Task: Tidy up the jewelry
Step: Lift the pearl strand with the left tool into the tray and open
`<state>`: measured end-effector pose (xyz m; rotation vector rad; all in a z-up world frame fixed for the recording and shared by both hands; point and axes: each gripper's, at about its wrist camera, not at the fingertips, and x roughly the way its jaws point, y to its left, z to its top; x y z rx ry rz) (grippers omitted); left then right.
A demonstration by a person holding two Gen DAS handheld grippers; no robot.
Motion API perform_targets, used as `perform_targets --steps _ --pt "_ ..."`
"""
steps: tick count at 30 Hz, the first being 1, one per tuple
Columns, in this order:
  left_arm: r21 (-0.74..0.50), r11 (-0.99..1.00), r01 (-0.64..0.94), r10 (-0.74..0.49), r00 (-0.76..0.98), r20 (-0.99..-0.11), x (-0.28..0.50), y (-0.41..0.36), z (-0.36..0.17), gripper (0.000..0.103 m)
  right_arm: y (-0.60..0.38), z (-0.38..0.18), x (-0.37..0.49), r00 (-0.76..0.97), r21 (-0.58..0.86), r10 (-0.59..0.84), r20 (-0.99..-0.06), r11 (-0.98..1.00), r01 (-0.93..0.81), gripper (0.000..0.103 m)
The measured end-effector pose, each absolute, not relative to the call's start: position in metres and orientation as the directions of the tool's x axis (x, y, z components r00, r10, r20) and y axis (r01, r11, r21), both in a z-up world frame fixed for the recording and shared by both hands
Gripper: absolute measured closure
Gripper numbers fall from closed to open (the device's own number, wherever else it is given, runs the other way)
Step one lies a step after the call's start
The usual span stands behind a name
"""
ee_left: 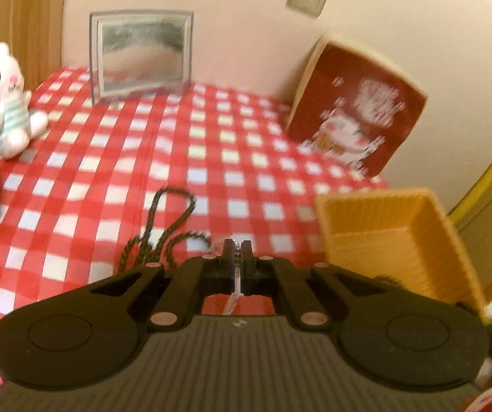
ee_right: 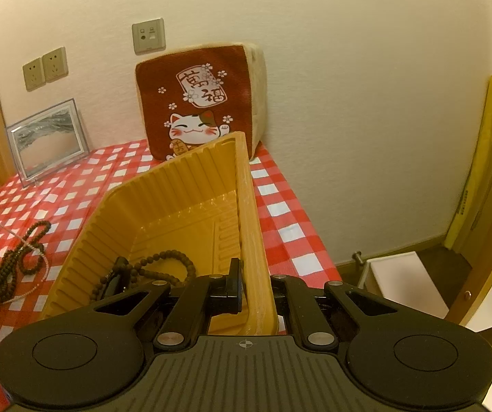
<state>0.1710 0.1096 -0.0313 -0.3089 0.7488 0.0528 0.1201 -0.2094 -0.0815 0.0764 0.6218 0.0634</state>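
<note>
silver chain [ee_left: 236, 263] pinched in left gripper [ee_left: 236, 250]; right gripper [ee_right: 253, 274] clamps yellow tray [ee_right: 177, 202] wall.

A red-and-white checked tablecloth [ee_right: 280, 206] covers the table. A clear picture frame [ee_right: 45, 139] leans on the cream wall [ee_right: 349, 103] beneath some wall sockets [ee_right: 44, 68]. A lucky-cat cushion [ee_right: 199, 103] stands nearby, and a white plush toy [ee_left: 4, 103], probably a cat, sits apart.

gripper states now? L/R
Left gripper: jaws closed on a thin silver chain.
Right gripper: jaws clamped on the yellow tray wall.
</note>
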Motion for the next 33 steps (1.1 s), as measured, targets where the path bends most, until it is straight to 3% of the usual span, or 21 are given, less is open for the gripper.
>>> perform_targets --steps 20,27,33 --pt "-0.400 0.903 0.159 -0.339 0.835 -0.433 0.169 0.034 0.079 0.101 -0.209 -0.079 0.120 0.813 0.091 0.084 -0.577 0.995 -0.038 0.098" --pt "-0.436 0.861 0.261 -0.437 0.819 -0.373 0.188 -0.002 0.082 0.101 -0.208 -0.078 0.120 0.813 0.090 0.084 -0.576 0.995 -0.039 0.097" --pt "-0.474 0.829 0.298 -0.506 0.761 -0.406 0.205 -0.031 0.057 0.101 -0.208 -0.077 0.122 0.813 0.093 0.085 -0.576 0.995 -0.038 0.097"
